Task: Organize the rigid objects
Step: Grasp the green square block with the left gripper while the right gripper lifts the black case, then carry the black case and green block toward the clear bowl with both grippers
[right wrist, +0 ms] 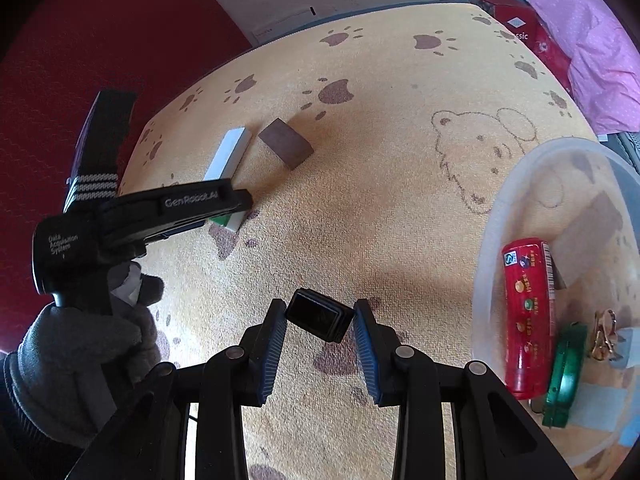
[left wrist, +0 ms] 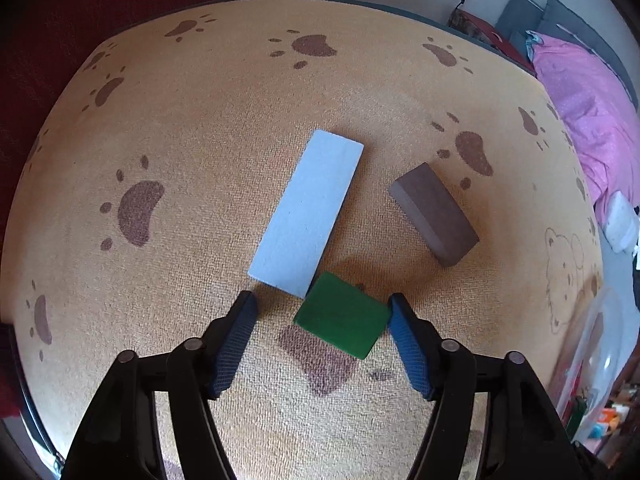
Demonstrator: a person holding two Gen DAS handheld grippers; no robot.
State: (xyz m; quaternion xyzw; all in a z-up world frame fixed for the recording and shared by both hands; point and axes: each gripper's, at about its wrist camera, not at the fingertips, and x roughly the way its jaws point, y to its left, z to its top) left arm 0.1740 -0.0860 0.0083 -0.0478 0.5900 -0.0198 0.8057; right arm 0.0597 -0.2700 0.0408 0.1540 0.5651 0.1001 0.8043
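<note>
A green block (left wrist: 343, 315) lies on the paw-print rug between the fingers of my left gripper (left wrist: 322, 308), which is open; its right pad (left wrist: 404, 336) touches the block's corner. A long pale blue block (left wrist: 308, 212) lies just beyond, and a brown block (left wrist: 434, 212) lies to its right. My right gripper (right wrist: 320, 318) is shut on a small black box (right wrist: 320, 318), held above the rug. The left gripper (right wrist: 176, 208) shows in the right wrist view over the green block (right wrist: 224, 221), with the pale blue block (right wrist: 230, 152) and brown block (right wrist: 286, 142) behind.
A clear plastic tub (right wrist: 500, 200) at the right holds a red tube (right wrist: 528, 316), a green item (right wrist: 564, 376) and a metal clip (right wrist: 602, 336). A pink blanket (right wrist: 592, 32) and a red box (right wrist: 516, 20) lie beyond the rug. A red wall is at the left.
</note>
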